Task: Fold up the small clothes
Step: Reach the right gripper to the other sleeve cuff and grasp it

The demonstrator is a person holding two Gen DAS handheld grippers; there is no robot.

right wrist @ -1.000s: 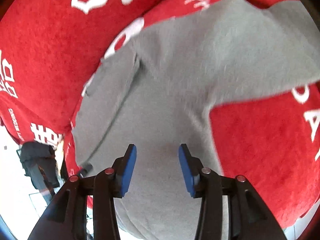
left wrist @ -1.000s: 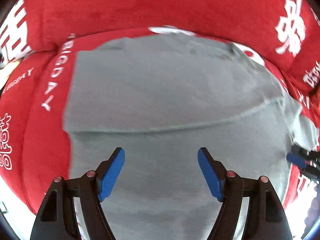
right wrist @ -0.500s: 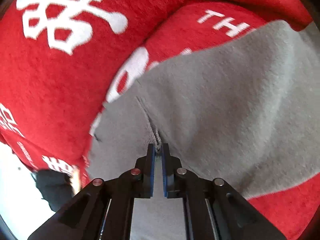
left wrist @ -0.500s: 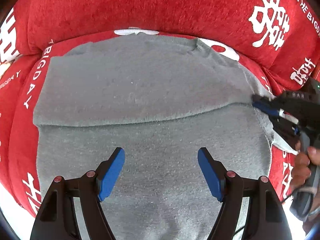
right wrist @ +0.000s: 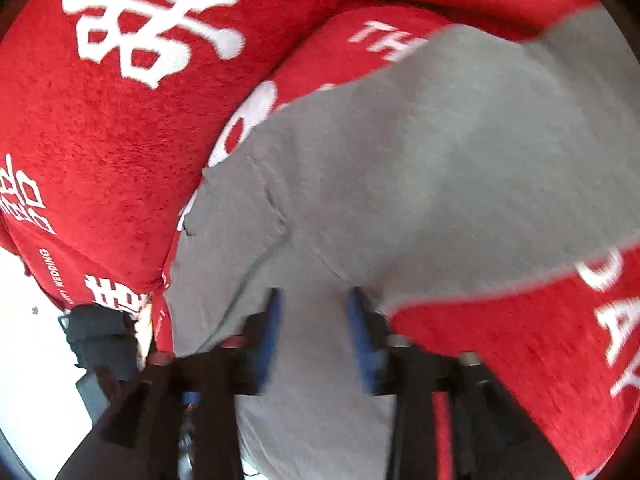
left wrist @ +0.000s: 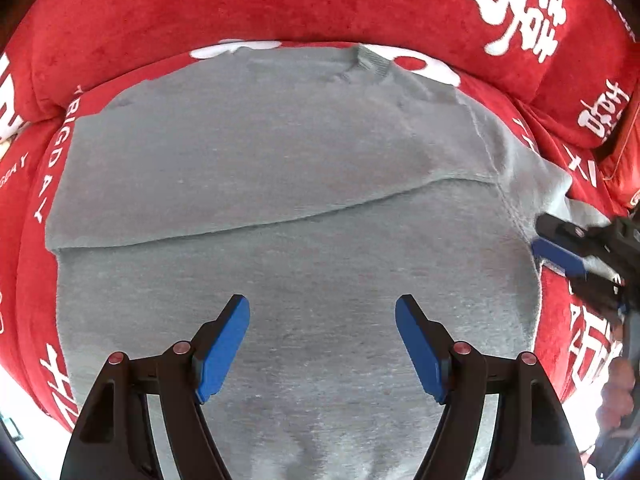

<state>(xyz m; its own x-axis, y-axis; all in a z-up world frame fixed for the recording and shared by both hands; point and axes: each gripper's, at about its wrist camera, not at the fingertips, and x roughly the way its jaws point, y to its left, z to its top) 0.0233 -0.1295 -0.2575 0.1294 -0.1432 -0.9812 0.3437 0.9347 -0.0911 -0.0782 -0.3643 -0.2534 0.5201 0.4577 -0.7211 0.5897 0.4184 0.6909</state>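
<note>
1. Left wrist view: I see the grey sweater point(left wrist: 280, 208) spread flat on a red cover point(left wrist: 248, 4) printed with white characters and letters. The neckline sits at the far edge, towards the cushion at the back.
2. One fold line runs across the sweater from the left edge up towards the right shoulder seam; the far part lies on top of the near part.
3. My left gripper point(left wrist: 322, 344) hangs over the near half of the sweater, jaws spread wide, nothing between the blue pads point(left wrist: 222, 346). I cannot tell whether the tips touch the cloth.
4. At the right edge of this view the right gripper point(left wrist: 568, 252) sits at the sweater's sleeve side, by the seam. From here I cannot tell how its jaws stand.
5. A blurred hand point(left wrist: 616, 396) shows low at the right edge, behind that tool.
6. Right wrist view: the frame is smeared by motion. The right gripper point(right wrist: 314, 332) has its jaws apart, with a clear gap between the blue pads, and grey cloth shows through the gap. It grips nothing.
7. The sweater point(right wrist: 420, 184) fills the middle and right of this view, with the sleeve seam running just ahead of the tips.
8. The red cover point(right wrist: 100, 128) wraps around on the left and lower right. A dark object point(right wrist: 96, 336) sits at the far left edge, too blurred to identify.
</note>
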